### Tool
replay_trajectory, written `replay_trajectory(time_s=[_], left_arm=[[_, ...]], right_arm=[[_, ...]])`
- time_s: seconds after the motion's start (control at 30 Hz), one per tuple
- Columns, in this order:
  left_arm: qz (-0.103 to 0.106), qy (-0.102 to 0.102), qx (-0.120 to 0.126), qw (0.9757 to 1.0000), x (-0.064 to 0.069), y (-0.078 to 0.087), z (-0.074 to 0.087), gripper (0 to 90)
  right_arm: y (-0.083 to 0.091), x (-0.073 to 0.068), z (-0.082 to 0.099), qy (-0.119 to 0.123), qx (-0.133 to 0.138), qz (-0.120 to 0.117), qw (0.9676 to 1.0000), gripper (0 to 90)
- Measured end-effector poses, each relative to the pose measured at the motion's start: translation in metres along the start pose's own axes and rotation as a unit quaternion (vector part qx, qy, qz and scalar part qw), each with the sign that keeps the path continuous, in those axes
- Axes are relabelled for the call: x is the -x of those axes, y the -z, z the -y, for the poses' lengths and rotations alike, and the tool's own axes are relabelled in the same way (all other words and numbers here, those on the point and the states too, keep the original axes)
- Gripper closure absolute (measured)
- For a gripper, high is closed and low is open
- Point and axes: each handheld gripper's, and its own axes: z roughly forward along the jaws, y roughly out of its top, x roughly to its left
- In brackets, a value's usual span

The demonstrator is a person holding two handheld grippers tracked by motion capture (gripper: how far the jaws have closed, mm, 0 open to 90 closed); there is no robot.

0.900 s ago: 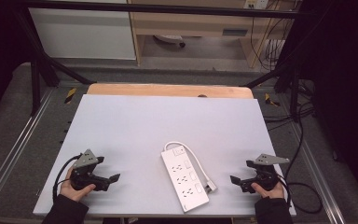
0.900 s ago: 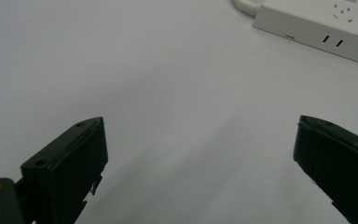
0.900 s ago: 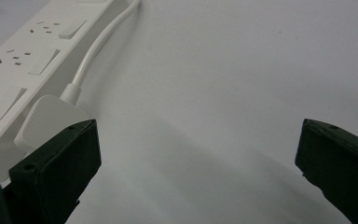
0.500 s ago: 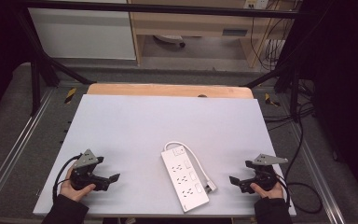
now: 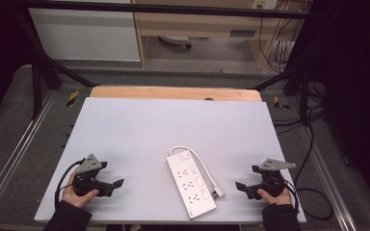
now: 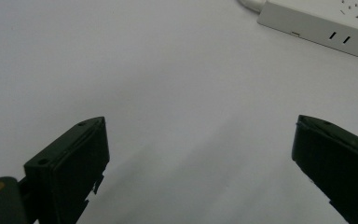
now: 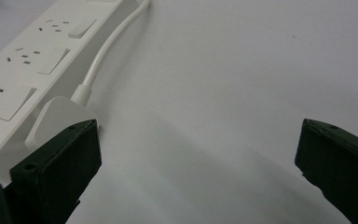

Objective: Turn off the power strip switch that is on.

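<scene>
A white power strip (image 5: 191, 183) lies on the pale table (image 5: 173, 130) near its front edge, angled toward the front right, with its white cable (image 5: 200, 161) looped along its right side to a white plug (image 5: 217, 193). My left gripper (image 5: 112, 176) rests at the front left, open, jaws pointing right at the strip (image 6: 317, 25) with bare table between them. At the front right my right gripper (image 5: 246, 177) is open too, pointing left. Its left jaw sits close to the plug (image 7: 58, 119) and the strip (image 7: 23, 60).
A wooden board (image 5: 173, 93) runs along the table's far edge. Metal rails (image 5: 9, 159) flank the table on both sides. Black cables (image 5: 308, 144) trail on the floor at the right. A white cabinet (image 5: 84, 33) stands behind.
</scene>
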Motion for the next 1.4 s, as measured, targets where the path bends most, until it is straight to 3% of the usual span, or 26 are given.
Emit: replay_trajectory(time_s=[1.4], left_arm=[[-0.007, -0.002, 0.000, 1.0000, 0.000, -0.001, -0.001, 4.3]], right_arm=[[-0.007, -0.019, -0.019, 0.016, 0.003, -0.016, 0.9997, 0.7]])
